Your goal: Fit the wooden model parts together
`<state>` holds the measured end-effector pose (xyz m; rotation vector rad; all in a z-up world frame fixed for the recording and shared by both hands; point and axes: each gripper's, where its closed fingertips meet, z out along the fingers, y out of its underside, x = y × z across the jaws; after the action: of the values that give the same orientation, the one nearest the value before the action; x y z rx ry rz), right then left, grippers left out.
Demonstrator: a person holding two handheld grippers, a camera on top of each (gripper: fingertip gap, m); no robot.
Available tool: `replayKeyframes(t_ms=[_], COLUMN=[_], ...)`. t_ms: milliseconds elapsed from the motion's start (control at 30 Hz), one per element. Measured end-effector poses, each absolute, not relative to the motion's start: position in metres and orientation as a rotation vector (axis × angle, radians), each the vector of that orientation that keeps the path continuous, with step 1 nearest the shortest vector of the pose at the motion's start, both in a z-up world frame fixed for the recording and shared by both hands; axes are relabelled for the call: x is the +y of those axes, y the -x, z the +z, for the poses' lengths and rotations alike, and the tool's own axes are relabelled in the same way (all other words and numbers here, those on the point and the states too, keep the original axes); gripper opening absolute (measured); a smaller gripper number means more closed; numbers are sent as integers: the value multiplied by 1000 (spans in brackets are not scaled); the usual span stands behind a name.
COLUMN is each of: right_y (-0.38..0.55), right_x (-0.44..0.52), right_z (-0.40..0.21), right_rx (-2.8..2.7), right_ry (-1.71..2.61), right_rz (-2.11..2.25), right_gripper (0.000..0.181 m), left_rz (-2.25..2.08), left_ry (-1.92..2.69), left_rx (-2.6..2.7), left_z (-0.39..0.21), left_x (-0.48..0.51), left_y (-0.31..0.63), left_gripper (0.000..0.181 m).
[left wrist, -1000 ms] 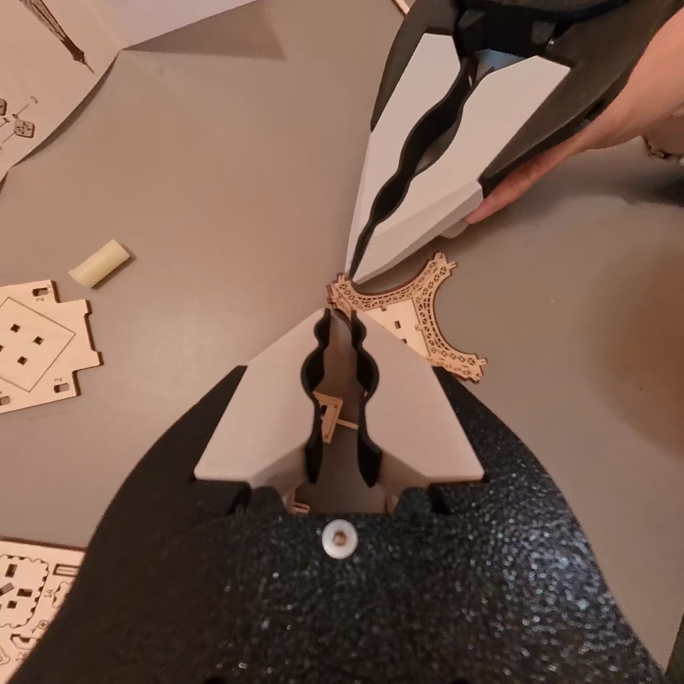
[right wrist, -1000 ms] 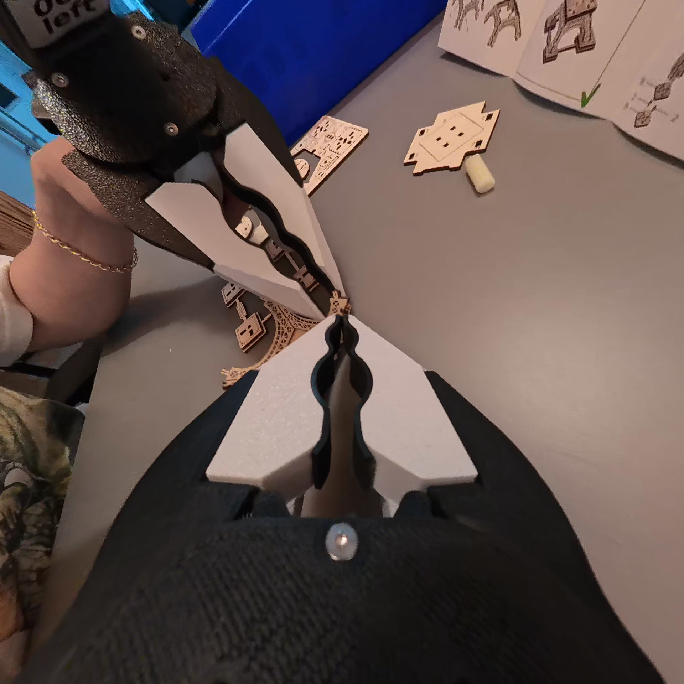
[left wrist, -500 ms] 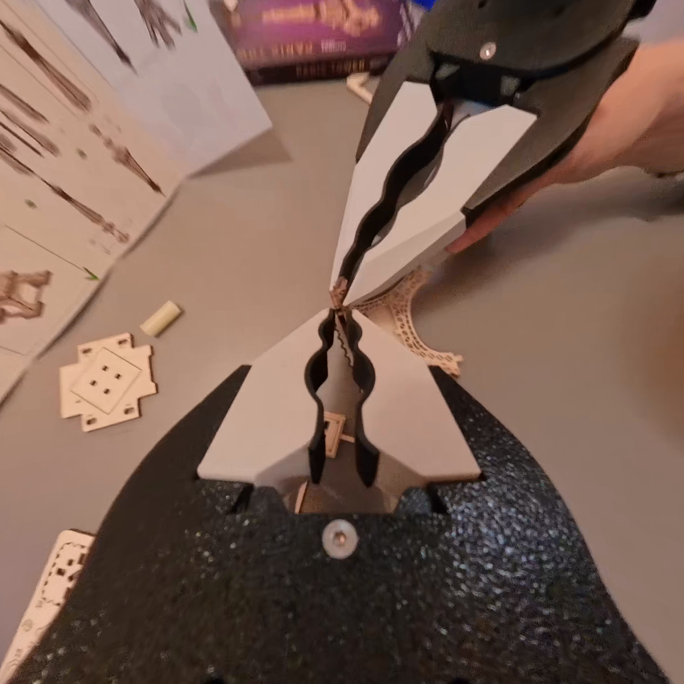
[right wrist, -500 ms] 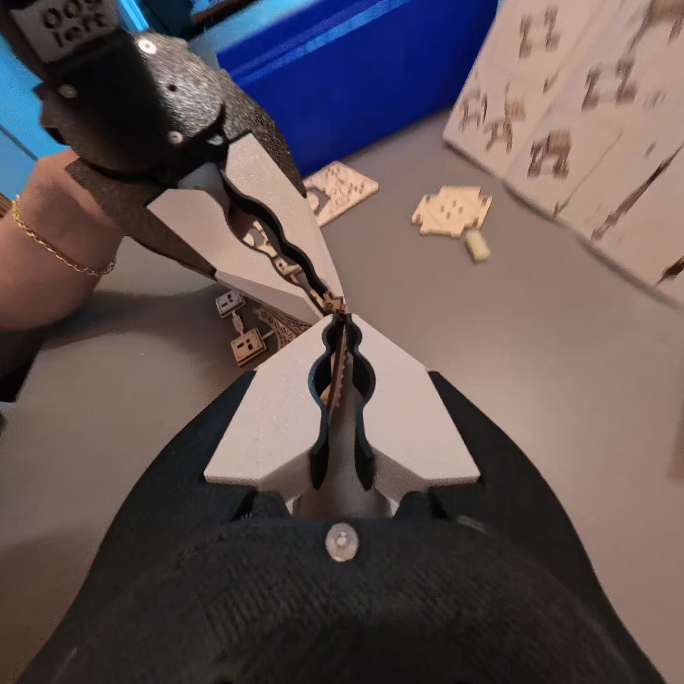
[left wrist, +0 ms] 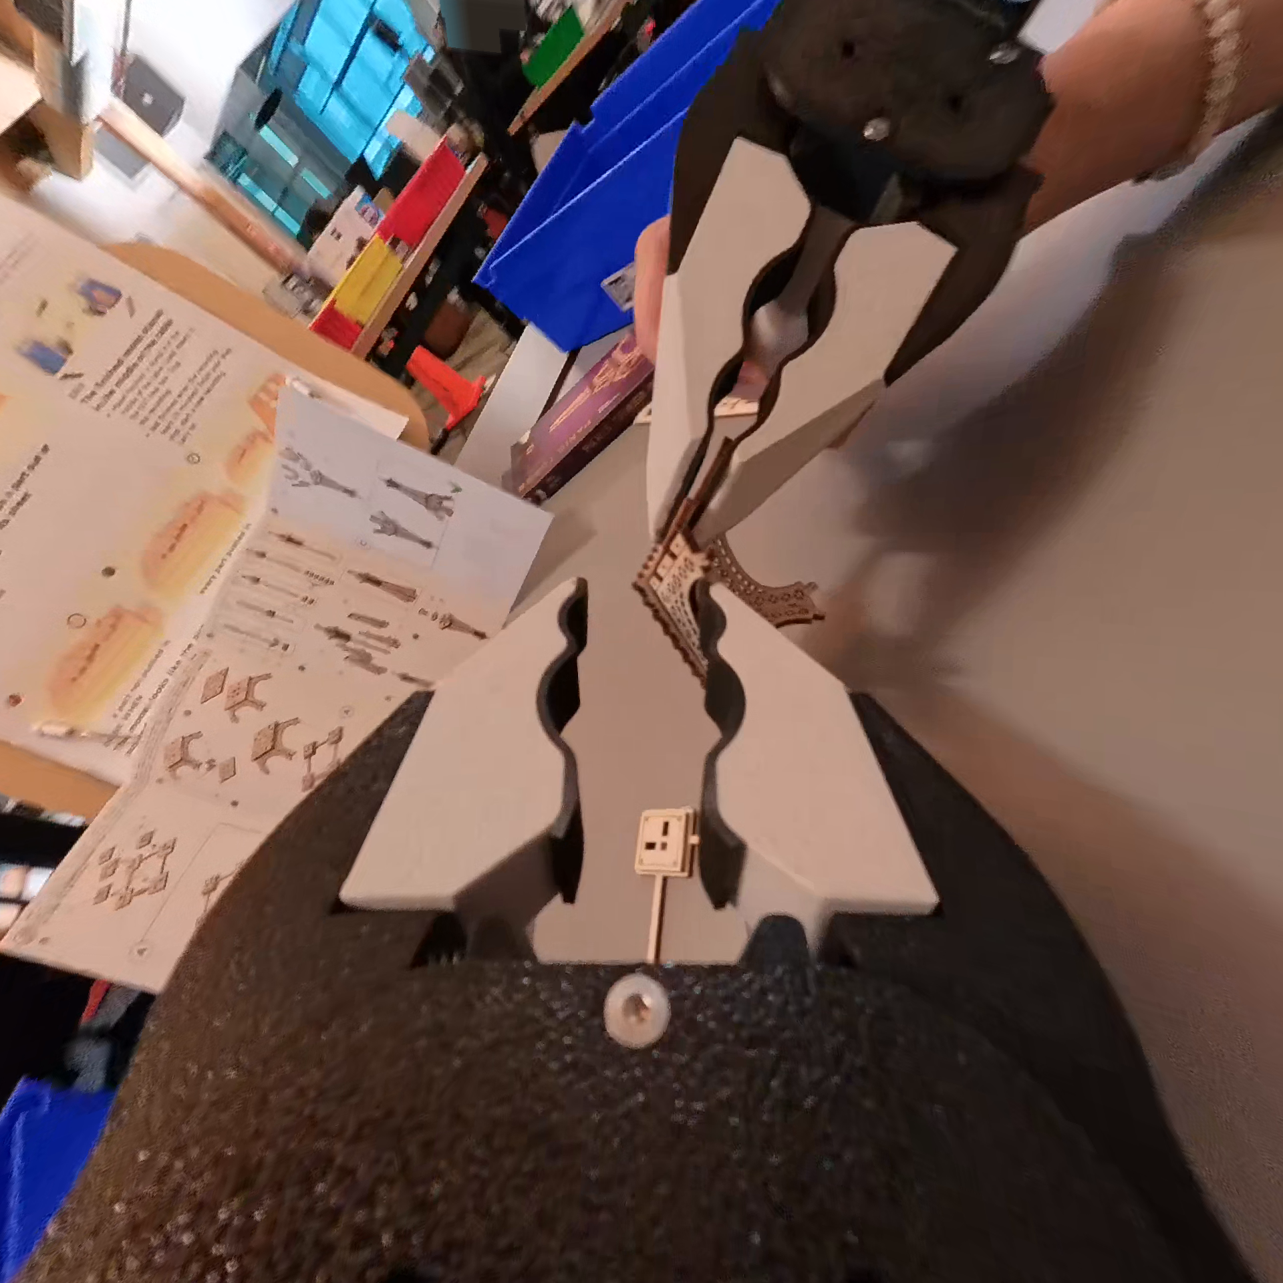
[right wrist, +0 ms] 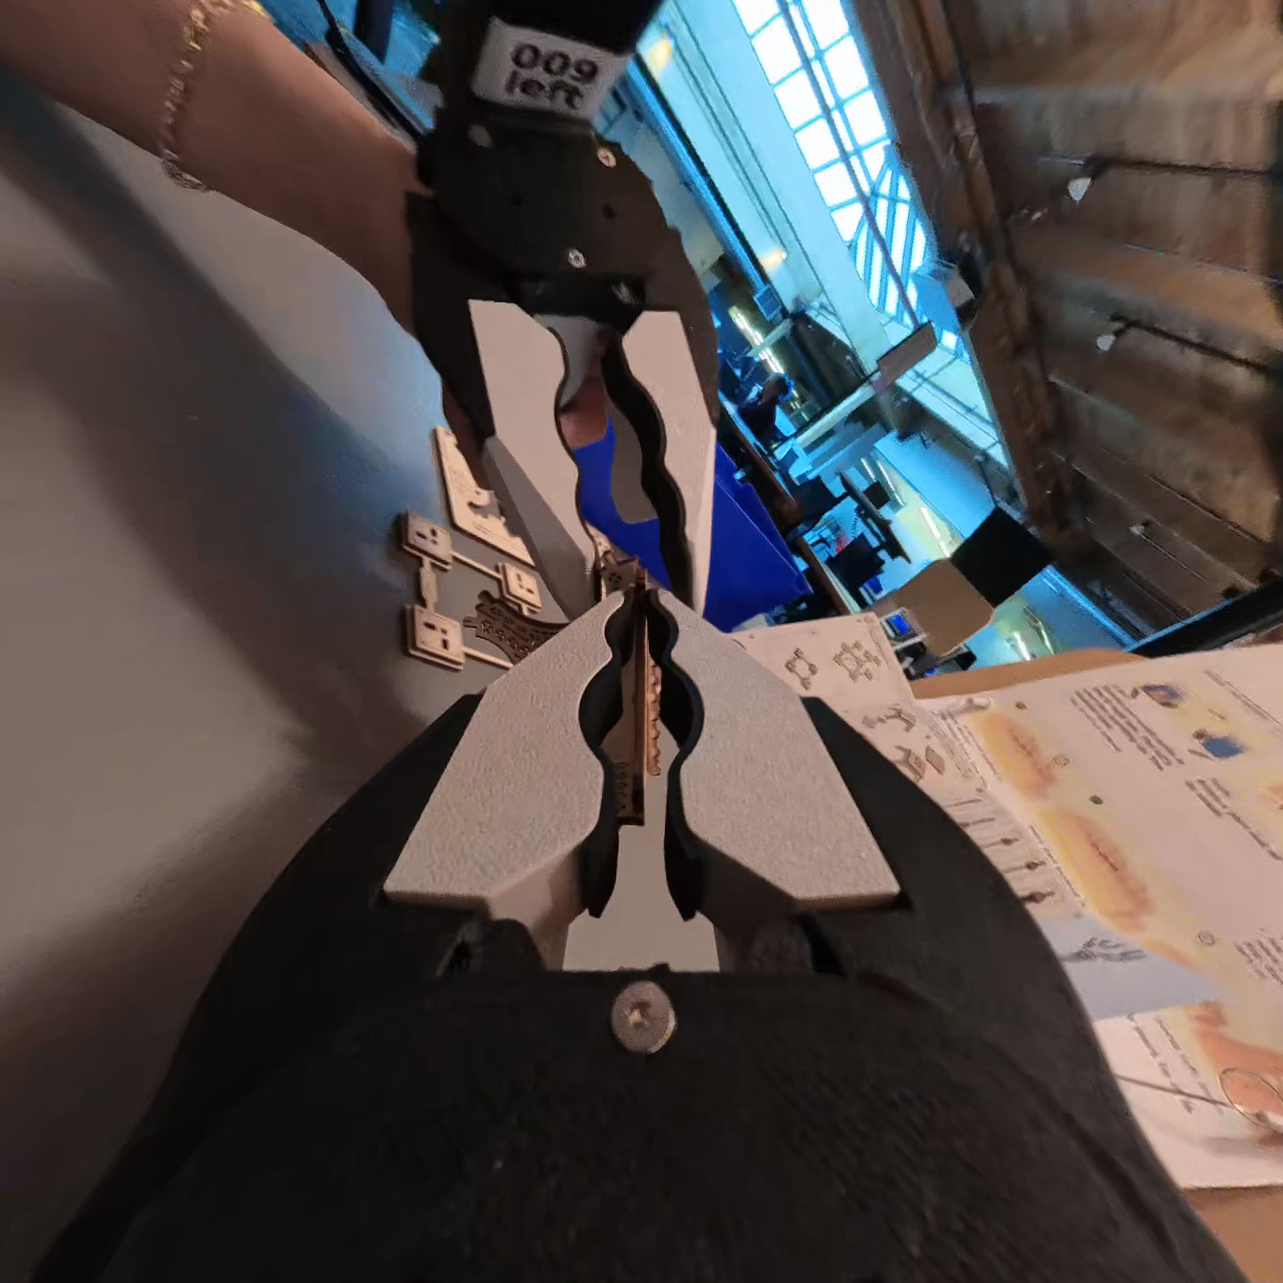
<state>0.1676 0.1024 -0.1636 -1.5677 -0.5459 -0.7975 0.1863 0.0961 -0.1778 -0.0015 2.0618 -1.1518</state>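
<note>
My right gripper [right wrist: 642,598] is shut on a thin wooden lattice piece [right wrist: 644,701], held edge-on and lifted off the grey table. In the left wrist view the same piece [left wrist: 675,590] hangs from the right gripper [left wrist: 684,522] and rests against one finger of my left gripper [left wrist: 642,597], which is open and empty. A second lattice arch [left wrist: 764,593] lies on the table behind it. A small square wooden part with a stem [left wrist: 665,843] lies on the table between the left fingers. The left gripper [right wrist: 628,576] also shows in the right wrist view, open, just beyond the held piece.
Linked square wooden parts [right wrist: 430,576] and a cut wooden sheet [right wrist: 472,500] lie on the table. Folded instruction sheets [left wrist: 347,590] stand to the left. A purple box [left wrist: 583,430] and a blue bin [left wrist: 590,208] sit behind. A person's hands hold both grippers. Only a small space, under 4 cm, lies between the two pairs of fingers.
My left gripper has opened and let go of the lattice piece. The right gripper keeps hold of it. Both grippers have tilted, so the views now take in the room.
</note>
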Motion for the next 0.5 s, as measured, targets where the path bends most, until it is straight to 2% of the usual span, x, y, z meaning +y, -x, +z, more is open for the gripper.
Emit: replayKeyframes(t_ms=[167,500], right_y=[-139,-118], right_x=[97,80], right_z=[-156,-118], right_rx=[-558,-414], right_ry=[1511,1298], right_rz=[-595,-171], right_gripper=[0,1], left_rz=[-1310,-1534], left_ry=[-144,-264], left_rx=[2104,2251], left_z=[-168,-144], left_x=[89,71], left_y=[-159,-126], left_gripper=[36,25])
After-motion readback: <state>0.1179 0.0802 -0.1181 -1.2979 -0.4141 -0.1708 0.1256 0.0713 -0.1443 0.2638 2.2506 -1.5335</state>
